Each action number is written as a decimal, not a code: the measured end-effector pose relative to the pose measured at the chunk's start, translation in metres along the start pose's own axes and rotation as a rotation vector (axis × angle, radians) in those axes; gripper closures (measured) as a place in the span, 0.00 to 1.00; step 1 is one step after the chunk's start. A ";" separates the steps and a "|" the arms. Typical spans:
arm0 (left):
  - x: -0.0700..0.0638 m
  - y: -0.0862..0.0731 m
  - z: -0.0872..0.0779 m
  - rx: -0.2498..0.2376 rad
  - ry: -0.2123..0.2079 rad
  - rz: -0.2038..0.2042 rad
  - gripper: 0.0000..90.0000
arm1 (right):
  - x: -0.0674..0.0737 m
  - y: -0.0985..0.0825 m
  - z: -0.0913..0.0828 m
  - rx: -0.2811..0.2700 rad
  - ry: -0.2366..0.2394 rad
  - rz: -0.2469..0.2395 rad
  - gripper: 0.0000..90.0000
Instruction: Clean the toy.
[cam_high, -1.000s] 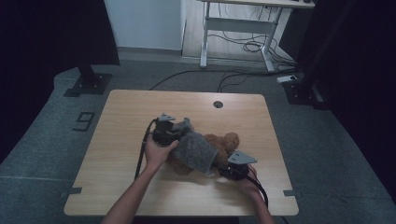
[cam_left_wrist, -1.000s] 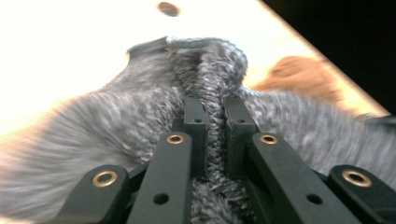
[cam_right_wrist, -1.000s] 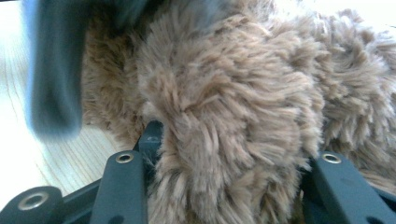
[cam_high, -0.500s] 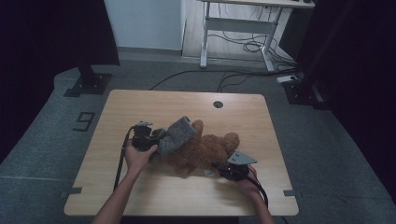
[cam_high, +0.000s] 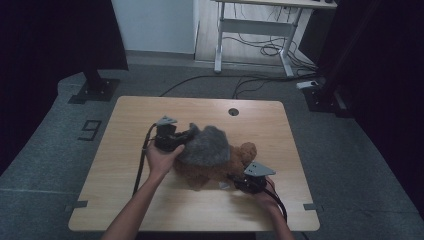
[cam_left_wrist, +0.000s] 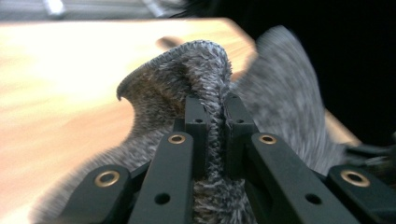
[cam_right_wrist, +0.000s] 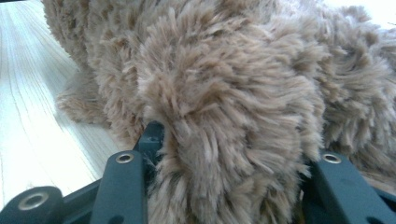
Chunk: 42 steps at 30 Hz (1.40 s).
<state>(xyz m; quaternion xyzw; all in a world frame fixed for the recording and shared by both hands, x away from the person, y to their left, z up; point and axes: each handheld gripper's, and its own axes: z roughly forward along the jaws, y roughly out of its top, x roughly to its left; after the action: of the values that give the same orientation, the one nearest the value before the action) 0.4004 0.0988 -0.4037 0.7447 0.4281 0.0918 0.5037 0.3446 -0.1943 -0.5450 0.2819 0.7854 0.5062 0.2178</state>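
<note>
From the high view, the wooden table (cam_high: 150, 200) had a brown teddy bear (cam_high: 220, 167) lying near its middle, with a grey fuzzy garment (cam_high: 205, 147) draped over its back. The left forearm came in from the bottom edge and angled up to the left gripper (cam_high: 186, 136), which sat at the garment's left edge, its jaws pointing right into the fabric. The right hand (cam_high: 262, 192) was low at the bear's right side, with the right gripper (cam_high: 234, 179) pointing left into the fur.

The left gripper view showed what the top-down shot couldn't: the jaws were pressed nearly together, pinching a fold of the grey fabric (cam_left_wrist: 205, 74) that stood up in a ridge between the fingertips (cam_left_wrist: 196, 112). The tabletop was blurred behind it.

The right gripper view was all brown fur (cam_right_wrist: 224, 102) up close. A thick chunk of the bear, a limb I think, sat clamped between the jaws, which stood fairly far apart around it. The rest of the bear rested on the pale wood (cam_right_wrist: 28, 116).
</note>
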 end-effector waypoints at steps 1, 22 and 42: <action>-0.013 0.007 0.009 0.004 -0.022 0.025 0.92 | 0.000 0.000 0.000 -0.001 -0.001 0.001 0.56; -0.054 -0.001 0.131 0.299 0.021 0.092 0.91 | 0.006 -0.001 0.000 0.014 -0.026 -0.021 0.56; 0.017 -0.009 0.036 0.184 0.119 0.010 0.92 | 0.006 -0.001 0.001 0.018 -0.037 0.001 0.56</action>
<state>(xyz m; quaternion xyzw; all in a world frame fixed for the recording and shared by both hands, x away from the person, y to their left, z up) 0.4264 0.0886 -0.4329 0.7832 0.4601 0.0986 0.4064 0.3403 -0.1896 -0.5464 0.2937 0.7857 0.4938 0.2293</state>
